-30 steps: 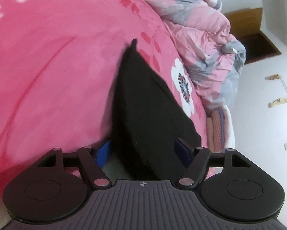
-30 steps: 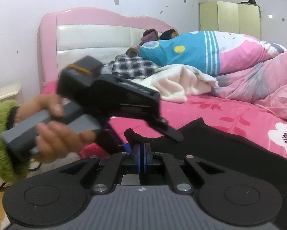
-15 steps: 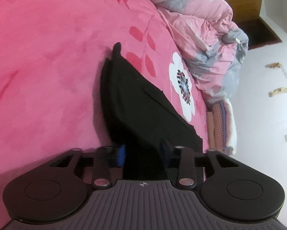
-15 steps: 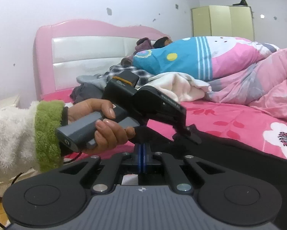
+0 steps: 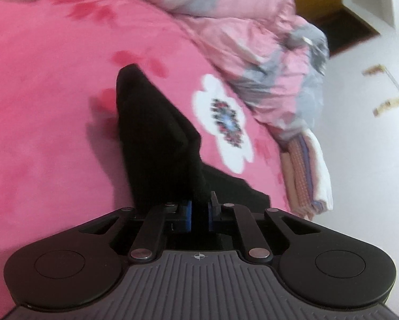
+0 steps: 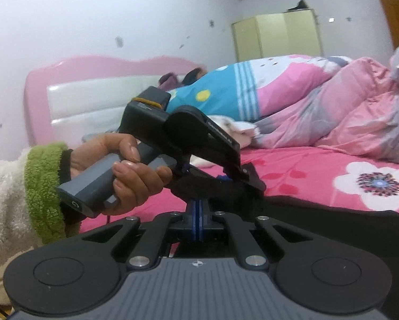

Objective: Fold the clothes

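A black garment (image 5: 151, 133) lies on the pink bed sheet (image 5: 53, 80), with one edge pulled up into a ridge. My left gripper (image 5: 199, 208) is closing its jaws, and a fold of the black cloth is pinched between the blue pads. The right wrist view shows the left gripper (image 6: 234, 178) held by a hand (image 6: 125, 170) in a green-cuffed fluffy sleeve, lifting the black garment (image 6: 332, 221). Just below it, my right gripper (image 6: 198, 205) is shut, with the same bunched cloth at its fingertips.
A crumpled pink and grey quilt (image 5: 252, 40) is piled along the far side of the bed. A folded stack of cloths (image 5: 306, 176) sits by the bed's edge. A pink headboard (image 6: 79, 93), a blue and pink blanket (image 6: 252, 90) and a pale wardrobe (image 6: 276, 34) stand behind.
The left jaws went from wide open around the black cloth to closed on it. The left gripper rose and moved right in the right view, lifting the cloth's edge off the sheet.
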The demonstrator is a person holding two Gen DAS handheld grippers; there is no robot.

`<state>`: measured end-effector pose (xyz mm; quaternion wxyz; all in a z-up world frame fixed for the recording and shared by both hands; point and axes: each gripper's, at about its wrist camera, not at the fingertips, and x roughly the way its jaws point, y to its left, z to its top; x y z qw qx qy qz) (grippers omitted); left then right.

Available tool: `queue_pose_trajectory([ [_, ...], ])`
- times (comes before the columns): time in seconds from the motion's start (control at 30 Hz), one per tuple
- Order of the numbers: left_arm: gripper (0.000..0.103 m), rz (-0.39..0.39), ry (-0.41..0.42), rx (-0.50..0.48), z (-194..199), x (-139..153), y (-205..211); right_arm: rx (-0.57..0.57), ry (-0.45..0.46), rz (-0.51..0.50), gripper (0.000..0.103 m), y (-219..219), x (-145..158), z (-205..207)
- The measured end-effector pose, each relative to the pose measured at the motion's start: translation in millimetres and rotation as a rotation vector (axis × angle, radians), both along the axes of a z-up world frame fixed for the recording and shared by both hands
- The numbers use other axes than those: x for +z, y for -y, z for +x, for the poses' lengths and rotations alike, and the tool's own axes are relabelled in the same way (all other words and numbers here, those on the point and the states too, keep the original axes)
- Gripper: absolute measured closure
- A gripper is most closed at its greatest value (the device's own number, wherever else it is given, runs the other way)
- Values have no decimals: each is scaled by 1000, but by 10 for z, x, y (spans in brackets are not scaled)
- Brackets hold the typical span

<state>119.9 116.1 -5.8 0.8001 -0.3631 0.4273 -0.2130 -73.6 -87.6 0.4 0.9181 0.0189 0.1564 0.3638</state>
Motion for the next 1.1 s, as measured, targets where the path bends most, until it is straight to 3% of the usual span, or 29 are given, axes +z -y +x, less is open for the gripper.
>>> queue_pose_trajectory([
  [0.3,96,67,72,-214,240,360,1279,-182,16,84,102,880,101,-92],
  [0.47,96,133,44,-336,327,219,2081,-322,-39,155,102,1489,14,-235],
  [0.63,96,260,35,-382,374,-144,2611,-440,-177,265,102,1995,-280,-286],
  [0.73,90,230,8,-376,410,-348,2619,-493,-285,351,102,2254,-533,-256],
  [0.83,63,197,38,-382,351,-270,2535,-514,-368,448,102,2451,-718,-223],
  [0.9,47,218,66,-372,303,-151,2501,-520,-408,510,102,2559,-811,-210],
  [1.1,39,267,145,-341,64,295,2131,-513,-486,626,100,2745,-980,-178],
])
